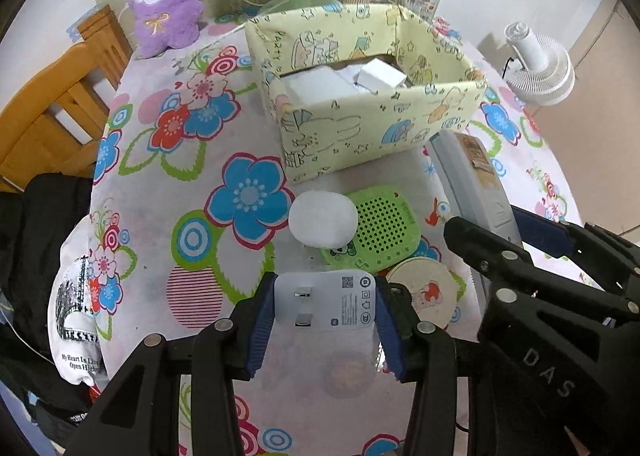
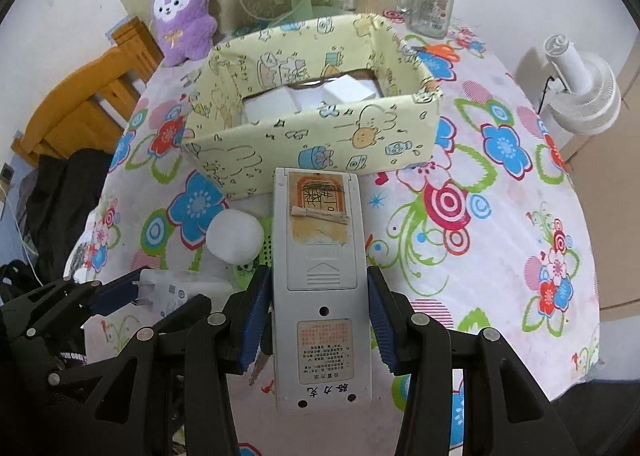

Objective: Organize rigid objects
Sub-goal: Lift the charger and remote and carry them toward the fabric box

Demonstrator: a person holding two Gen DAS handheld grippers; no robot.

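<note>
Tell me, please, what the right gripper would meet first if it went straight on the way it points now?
Probably the near wall of the pale yellow cartoon-print box: the grey remote control held in the right gripper juts toward it, its tip seemingly just short of the wall, though depth is unclear.

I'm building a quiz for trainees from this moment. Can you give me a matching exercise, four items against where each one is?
Items:
1. white charger
2. grey remote
3. green speaker
4. purple plush

Places:
A. flat on the tablecloth, before the box
B. between the right jaws
C. far table edge, by the green fan
D. between the left jaws

Pairs: 1-D, 2-B, 3-A, 4-C
</note>
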